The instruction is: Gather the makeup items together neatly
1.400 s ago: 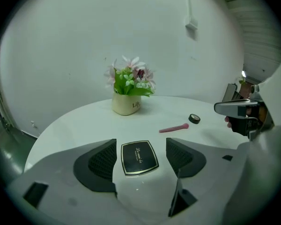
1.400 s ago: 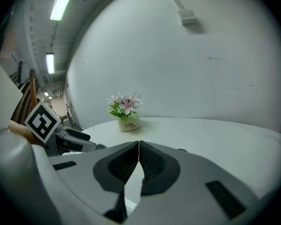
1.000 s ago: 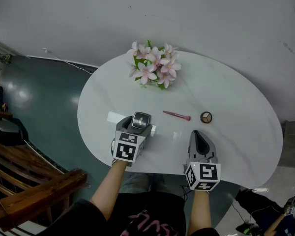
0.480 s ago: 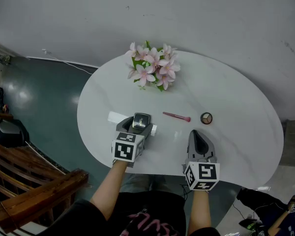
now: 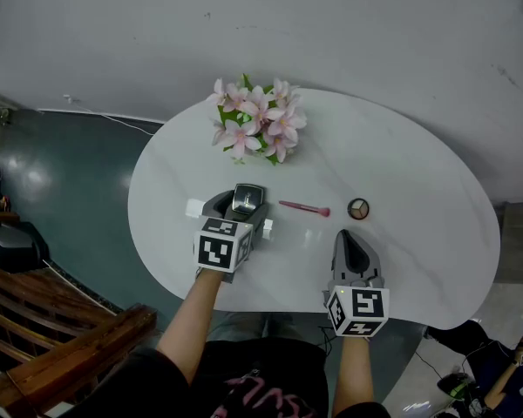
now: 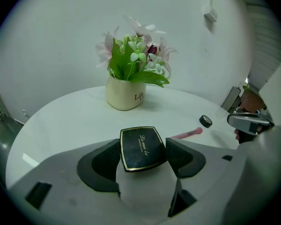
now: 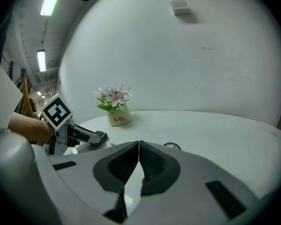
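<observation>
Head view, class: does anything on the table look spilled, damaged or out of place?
Nothing spilled or damaged. The flower pot stands upright. The pink brush and round compact lie apart, ungathered; the left gripper holds the black compact.

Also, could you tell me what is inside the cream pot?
Pink flowers and green leaves fill the cream pot; they cover whatever lies lower inside.

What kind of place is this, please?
Likely an indoor studio or workshop: a white table by a plain wall, a flower pot, and ceiling tube lights in a hall behind.
</observation>
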Motion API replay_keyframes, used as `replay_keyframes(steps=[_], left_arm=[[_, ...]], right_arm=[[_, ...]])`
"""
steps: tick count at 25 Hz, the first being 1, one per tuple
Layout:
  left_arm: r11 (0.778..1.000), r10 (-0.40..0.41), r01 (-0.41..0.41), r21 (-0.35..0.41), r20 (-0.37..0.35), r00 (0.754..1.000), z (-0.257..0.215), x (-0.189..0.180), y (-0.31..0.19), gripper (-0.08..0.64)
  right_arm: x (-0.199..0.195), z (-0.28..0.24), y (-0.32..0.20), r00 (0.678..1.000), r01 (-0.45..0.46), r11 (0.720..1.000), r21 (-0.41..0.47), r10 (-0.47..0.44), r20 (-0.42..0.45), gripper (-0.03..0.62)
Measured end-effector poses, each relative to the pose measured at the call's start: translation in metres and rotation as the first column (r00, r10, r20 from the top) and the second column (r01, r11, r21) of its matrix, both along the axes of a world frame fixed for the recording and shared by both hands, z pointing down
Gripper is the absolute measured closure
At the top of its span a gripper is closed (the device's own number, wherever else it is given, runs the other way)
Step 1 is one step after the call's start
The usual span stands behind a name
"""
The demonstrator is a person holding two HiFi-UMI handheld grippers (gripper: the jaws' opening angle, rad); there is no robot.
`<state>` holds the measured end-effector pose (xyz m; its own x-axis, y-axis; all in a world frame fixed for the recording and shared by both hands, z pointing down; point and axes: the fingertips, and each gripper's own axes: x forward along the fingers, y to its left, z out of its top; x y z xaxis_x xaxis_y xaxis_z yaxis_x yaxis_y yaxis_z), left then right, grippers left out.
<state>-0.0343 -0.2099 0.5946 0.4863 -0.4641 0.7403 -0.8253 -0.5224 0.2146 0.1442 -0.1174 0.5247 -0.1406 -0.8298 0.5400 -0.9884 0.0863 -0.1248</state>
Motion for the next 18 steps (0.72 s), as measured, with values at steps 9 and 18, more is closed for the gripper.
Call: replay_keyframes(steps=[9,18], left_arm=[[0.999,0.03,-0.03,-0.024,-0.004,1.0,0.009,0.007,-0.002,0.253],[0.997,0.073,-0.073,0.003,-0.001,0.997,0.003,0.006,0.003,0.252]], right_arm=[[0.014,0.007,-0.006,0.999,-0.042,0.999,-0.021,0.042,-0.02,0.528],[0.029,0.013,-0.014,0.995,-0.095,0.995,-0.039,0.094,-0.031,0.415]])
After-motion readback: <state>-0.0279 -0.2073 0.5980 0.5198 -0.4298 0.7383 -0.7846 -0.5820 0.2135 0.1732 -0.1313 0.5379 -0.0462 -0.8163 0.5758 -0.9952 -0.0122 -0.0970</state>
